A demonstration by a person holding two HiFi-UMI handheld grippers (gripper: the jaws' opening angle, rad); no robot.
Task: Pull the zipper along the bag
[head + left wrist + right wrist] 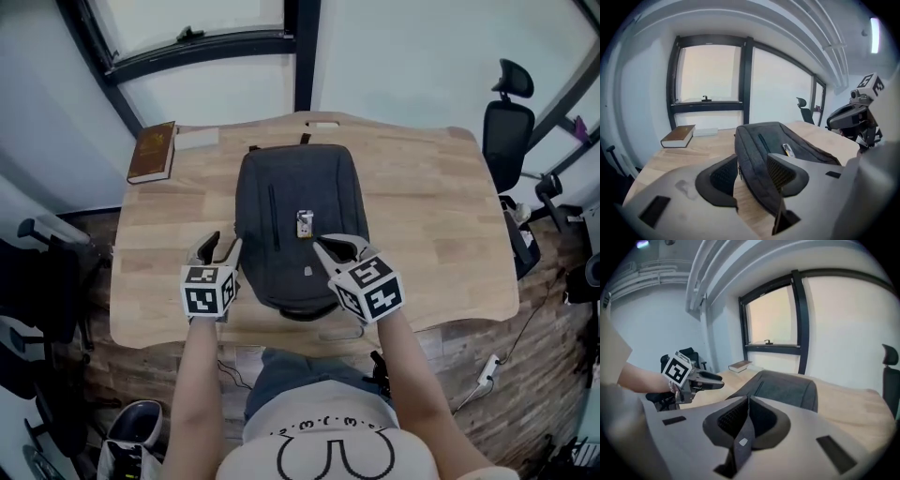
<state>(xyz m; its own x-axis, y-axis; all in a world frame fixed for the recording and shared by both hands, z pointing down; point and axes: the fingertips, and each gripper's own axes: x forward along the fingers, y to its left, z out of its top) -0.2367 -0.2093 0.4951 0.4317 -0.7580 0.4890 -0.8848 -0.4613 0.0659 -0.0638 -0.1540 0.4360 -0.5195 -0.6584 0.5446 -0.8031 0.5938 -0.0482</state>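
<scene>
One dark bag [295,216] lies flat on the wooden table [422,206], between my two grippers at its near end. The left gripper [223,246] is just beside the bag's left edge, jaws spread, not pressing on it. The right gripper [323,248] hovers over the near right corner, jaws pressed together. One small tag [304,223] sits on top of the bag. One book [153,152] at the far left corner. The bag's inside is hidden, and I can't pick out the zipper pull.

A brown book [152,152] lies at the wooden table's [422,216] far left corner. A black office chair [507,127] stands beside its right end.
</scene>
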